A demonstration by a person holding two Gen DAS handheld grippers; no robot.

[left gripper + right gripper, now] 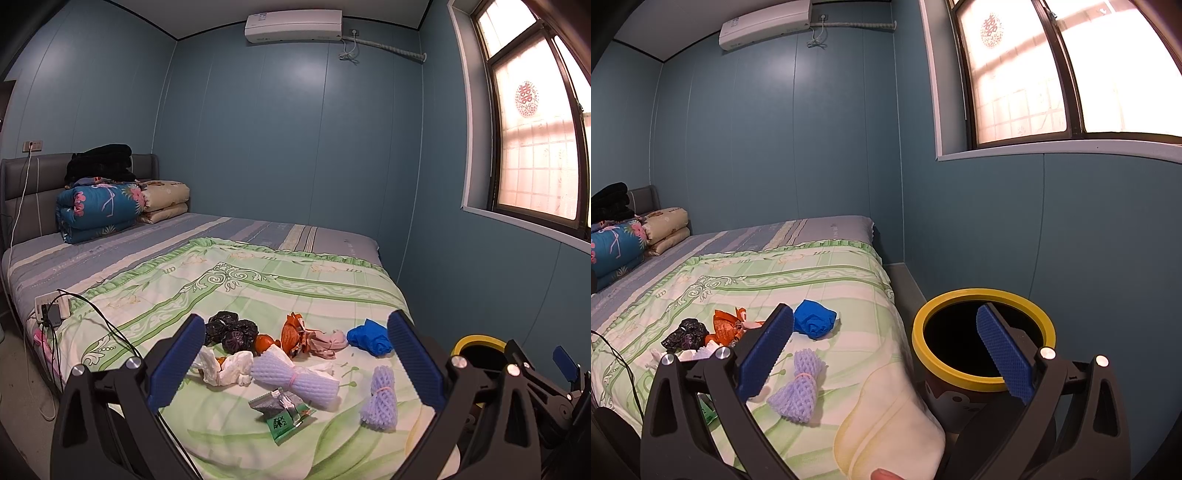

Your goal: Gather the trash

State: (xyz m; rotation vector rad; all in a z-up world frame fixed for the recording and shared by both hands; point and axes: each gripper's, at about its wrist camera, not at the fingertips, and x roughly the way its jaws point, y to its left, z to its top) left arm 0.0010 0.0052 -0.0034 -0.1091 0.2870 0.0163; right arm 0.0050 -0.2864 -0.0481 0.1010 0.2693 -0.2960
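Two black grippers with blue ribbed pads fill the near edge of both views. Left gripper hangs above a bed with its fingers spread wide, holding nothing. Right gripper is likewise spread wide and empty, with its right finger over the mouth of a yellow-rimmed trash bin that stands on the floor just beside the bed's near right corner.

Trash lies scattered on the green floral bedspread. Nearest is a green snack wrapper. Just beyond it lies a large foam fruit net, with a small foam fruit net apart to its right. Crumpled white tissue sits to the left. Farther off lie black plastic bags, an orange wrapper and a blue glove.

At the far left, folded quilts rest against the headboard.
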